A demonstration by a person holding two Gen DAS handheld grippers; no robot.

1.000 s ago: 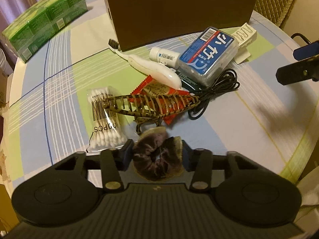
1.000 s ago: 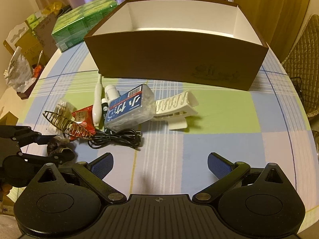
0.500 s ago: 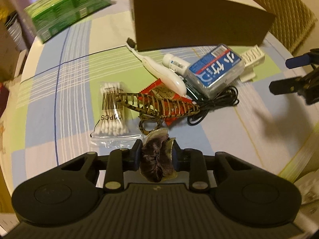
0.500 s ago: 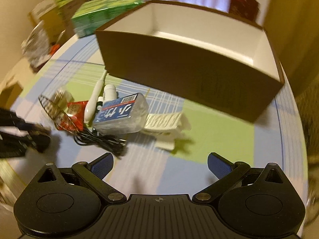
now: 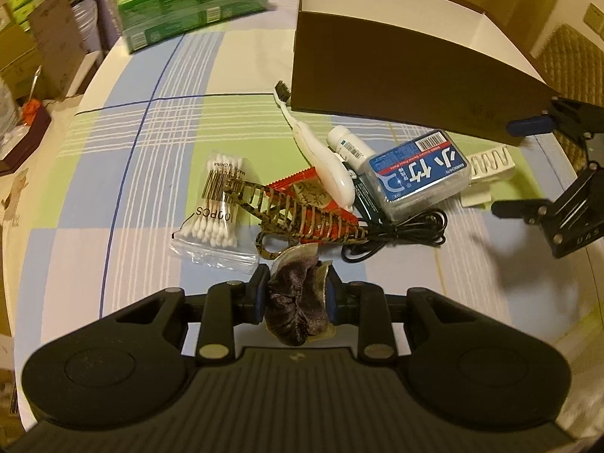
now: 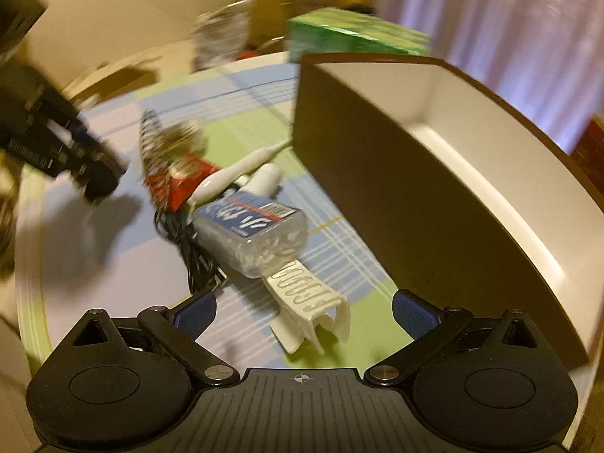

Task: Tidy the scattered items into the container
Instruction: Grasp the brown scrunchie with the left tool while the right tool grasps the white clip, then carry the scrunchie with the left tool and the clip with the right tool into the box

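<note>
Two tongs: our left tongs [image 5: 295, 294] squeeze a dark scrunchie [image 5: 296, 311]. Our right tongs [image 6: 304, 311] gape wide around the near white hair clip [image 6: 311, 307], right of which stands the brown box [image 6: 434, 204].

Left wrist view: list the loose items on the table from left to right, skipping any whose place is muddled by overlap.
Bag of cotton swabs → tortoiseshell hair claw → white toothbrush → clear box with the blue label → white hair clip → right gripper, jaws open.

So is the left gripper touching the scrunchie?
Touching: the left wrist view shows the left gripper with jaws pressed against both sides of the scrunchie.
</note>
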